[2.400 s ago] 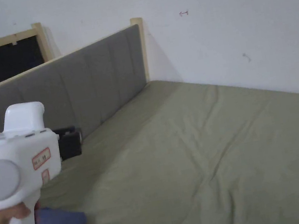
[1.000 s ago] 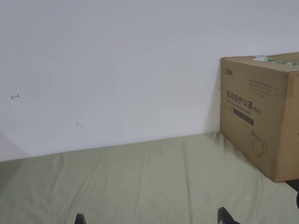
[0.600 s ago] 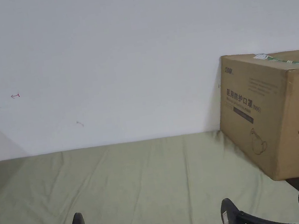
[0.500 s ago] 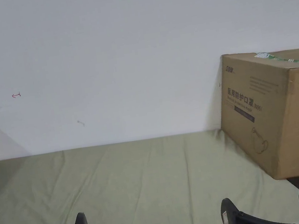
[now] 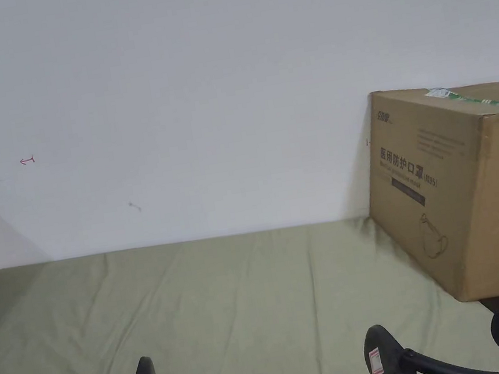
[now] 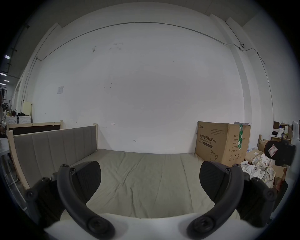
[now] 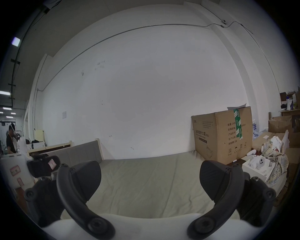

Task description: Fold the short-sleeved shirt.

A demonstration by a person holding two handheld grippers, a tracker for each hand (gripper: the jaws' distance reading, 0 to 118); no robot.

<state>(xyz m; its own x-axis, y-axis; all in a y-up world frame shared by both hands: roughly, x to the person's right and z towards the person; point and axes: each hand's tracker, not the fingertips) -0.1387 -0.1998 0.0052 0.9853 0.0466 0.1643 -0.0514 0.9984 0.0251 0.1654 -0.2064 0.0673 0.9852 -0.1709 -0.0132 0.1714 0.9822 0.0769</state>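
Both the left gripper [image 6: 150, 177] and the right gripper [image 7: 150, 176] hover with jaws spread wide, gripping nothing, above the olive-green bed [image 5: 246, 290]. A cardboard box [image 5: 464, 182] stands at the bed's right end; where the shirt lies I cannot tell

Ahead of me the green bed sheet [image 5: 246, 290] lies open. A cardboard box [image 5: 465, 187] blocks the far right, a padded headboard [image 6: 55, 146] walls the left, I think.

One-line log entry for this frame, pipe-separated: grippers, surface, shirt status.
left gripper open, empty | right gripper open, empty | both over bed | box at bed's right | shirt: cannot tell where | fold not started
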